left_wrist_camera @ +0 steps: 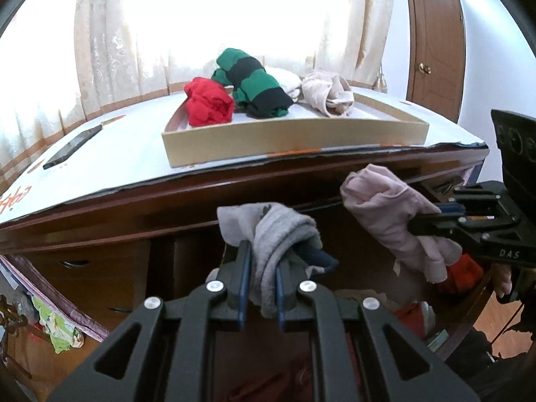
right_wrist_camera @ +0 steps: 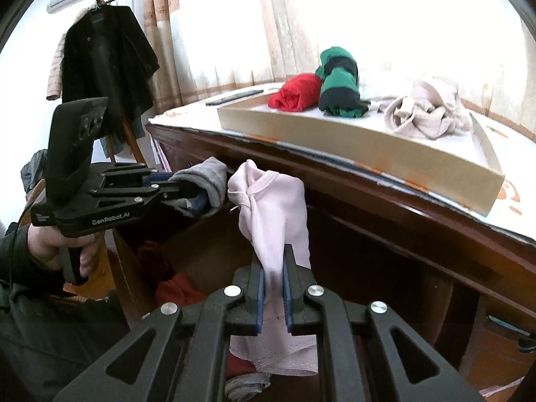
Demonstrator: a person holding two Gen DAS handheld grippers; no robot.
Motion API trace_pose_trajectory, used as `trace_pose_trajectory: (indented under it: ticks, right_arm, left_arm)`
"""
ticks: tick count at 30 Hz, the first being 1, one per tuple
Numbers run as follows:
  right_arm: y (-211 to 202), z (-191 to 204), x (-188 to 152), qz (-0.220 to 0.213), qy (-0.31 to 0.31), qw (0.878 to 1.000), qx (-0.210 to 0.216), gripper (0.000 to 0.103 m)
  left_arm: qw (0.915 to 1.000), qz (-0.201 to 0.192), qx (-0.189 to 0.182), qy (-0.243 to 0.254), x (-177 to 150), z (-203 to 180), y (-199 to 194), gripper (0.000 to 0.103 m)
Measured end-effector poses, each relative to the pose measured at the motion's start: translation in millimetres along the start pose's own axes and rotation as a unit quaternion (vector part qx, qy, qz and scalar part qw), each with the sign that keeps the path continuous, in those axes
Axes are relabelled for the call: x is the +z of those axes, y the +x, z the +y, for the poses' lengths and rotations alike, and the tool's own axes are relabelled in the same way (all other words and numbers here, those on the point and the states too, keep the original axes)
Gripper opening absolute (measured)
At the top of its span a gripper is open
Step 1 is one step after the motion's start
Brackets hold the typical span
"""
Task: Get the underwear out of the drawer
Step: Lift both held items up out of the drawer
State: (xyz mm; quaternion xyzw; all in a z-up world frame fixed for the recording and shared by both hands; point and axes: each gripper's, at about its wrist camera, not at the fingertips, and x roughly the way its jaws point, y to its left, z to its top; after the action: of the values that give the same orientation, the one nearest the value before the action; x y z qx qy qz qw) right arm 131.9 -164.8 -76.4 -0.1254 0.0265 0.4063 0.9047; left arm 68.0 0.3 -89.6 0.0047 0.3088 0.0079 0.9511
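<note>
Your left claw (left_wrist_camera: pixel 261 288) is clamped on a grey piece (left_wrist_camera: pixel 278 231) and your right claw (right_wrist_camera: pixel 274 296) on a pale pink piece (right_wrist_camera: pixel 274 211), both lifted above the open drawer (right_wrist_camera: pixel 201 251), with several pieces already in the tray (left_wrist_camera: pixel 294 140) on the worktop (left_wrist_camera: pixel 134 154) and red ones left below.

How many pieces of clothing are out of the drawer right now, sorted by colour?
In the box on the desk:
Red: 1
Green and black striped: 1
White: 1
Beige: 1
Held in the air:
Grey, in the left gripper: 1
Pale pink, in the right gripper: 1
Total: 6
</note>
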Motion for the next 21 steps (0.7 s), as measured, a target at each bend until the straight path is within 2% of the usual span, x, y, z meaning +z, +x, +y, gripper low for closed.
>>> trace_pose_trajectory:
  ticks: [17, 21]
  right_arm:
    - [-26.1, 13.1, 1.2, -0.085, -0.033, 0.996, -0.008, 0.01]
    - [-33.8, 12.3, 4.8, -0.102, -0.025, 0.994, -0.008, 0.01]
  left_arm:
    - [0.9982, -0.06, 0.011, 0.001, 11.0, -3.1, -28.9, 0.01]
    - [0.9969, -0.077, 0.011, 0.003, 17.9, -4.1, -39.8, 0.01]
